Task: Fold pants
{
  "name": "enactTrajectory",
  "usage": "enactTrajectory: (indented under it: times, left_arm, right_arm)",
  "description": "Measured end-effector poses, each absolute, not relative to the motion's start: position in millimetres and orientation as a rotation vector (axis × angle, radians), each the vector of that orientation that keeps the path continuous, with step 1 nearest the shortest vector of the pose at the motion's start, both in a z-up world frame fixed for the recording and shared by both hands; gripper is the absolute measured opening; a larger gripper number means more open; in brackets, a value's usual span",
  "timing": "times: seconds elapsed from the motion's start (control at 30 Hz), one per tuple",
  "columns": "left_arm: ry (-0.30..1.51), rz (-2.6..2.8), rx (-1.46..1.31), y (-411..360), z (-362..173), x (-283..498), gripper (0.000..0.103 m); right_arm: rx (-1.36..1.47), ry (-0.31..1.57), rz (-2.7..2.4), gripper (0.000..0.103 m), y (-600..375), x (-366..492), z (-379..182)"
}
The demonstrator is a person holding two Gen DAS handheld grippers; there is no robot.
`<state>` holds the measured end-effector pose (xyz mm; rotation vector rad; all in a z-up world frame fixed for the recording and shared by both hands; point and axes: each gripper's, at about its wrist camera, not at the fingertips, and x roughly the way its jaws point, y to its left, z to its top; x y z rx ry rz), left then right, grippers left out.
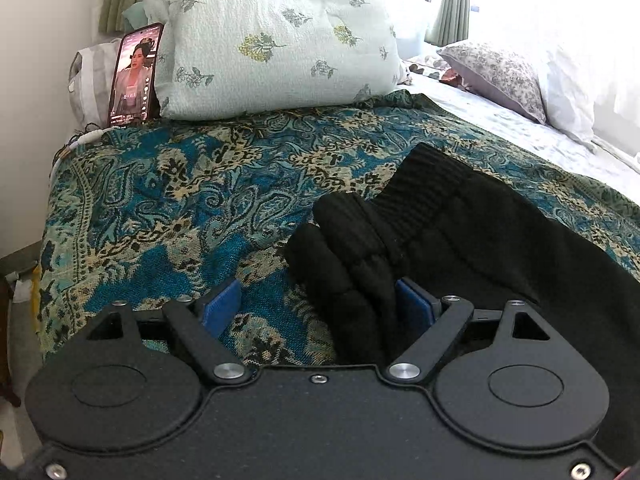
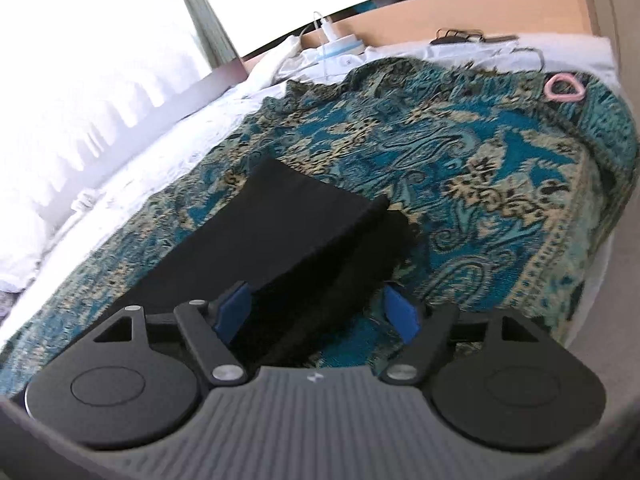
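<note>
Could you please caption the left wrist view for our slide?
Open left tool straddling bunched black pants on a teal paisley blanket, phone propped beside a floral pillow.

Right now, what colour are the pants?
Plain black pants, no pattern, with a ribbed waistband; clearest in the left wrist view.

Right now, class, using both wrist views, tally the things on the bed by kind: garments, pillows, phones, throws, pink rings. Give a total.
Black pants: 1
Pillows: 2, the green floral pillow and the grey floral pillow
Phone: 1
Teal patterned throw: 1
Pink ring: 1
Total: 6
</note>
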<state>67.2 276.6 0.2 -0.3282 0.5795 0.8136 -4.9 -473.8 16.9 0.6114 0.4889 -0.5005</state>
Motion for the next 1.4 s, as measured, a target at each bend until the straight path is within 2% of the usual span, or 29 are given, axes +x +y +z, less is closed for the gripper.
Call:
enactTrajectory:
  times: [0.2, 0.27, 0.37, 0.57, 0.7, 1.03, 1.13, 1.23, 1.3, 1.33, 1.4]
  left_arm:
    - [0.585, 0.823, -0.294, 272, -2, 71, 0.088]
    - [0.587, 0.825, -0.282, 272, -3, 72, 0.089]
    - [0.586, 0.823, -0.281, 271, -4, 73, 0.090]
    - [0.585, 0.819, -0.277, 271, -5, 73, 0.093]
    - [0.585, 0.815, -0.280, 272, -5, 73, 0.093]
    - [0.581, 0.802, -0.289, 273, -5, 72, 0.096]
    - [0.582, 0.801, -0.288, 273, -6, 73, 0.097]
    - [0.580, 0.796, -0.287, 273, -6, 73, 0.098]
    - [0.579, 0.795, -0.288, 274, -7, 73, 0.099]
    - [0.577, 0.793, -0.289, 273, -7, 73, 0.099]
    - [0.574, 0.790, -0.292, 274, -8, 72, 0.100]
  right_arm:
    - [0.759, 0.455, -0.442, 0.083, -482, -1, 15]
    - [0.774, 0.449, -0.506, 0.077, -485, 2, 12]
    - [0.793, 0.442, -0.545, 0.075, -481, 3, 13]
    - [0.698, 0.494, -0.510, 0.075, -467, 8, 15]
    - [0.750, 0.461, -0.529, 0.074, -488, 19, 10]
    - [0.668, 0.444, -0.517, 0.074, -491, 32, 6]
    - [0.696, 0.422, -0.562, 0.047, -494, 29, 6]
    - [0.734, 0.426, -0.616, 0.040, -500, 30, 5]
    - [0.741, 0.438, -0.643, 0.030, -502, 33, 7]
    - [0.735, 0.451, -0.650, 0.015, -501, 36, 10]
    - [0.687, 0.475, -0.675, 0.009, -493, 45, 21]
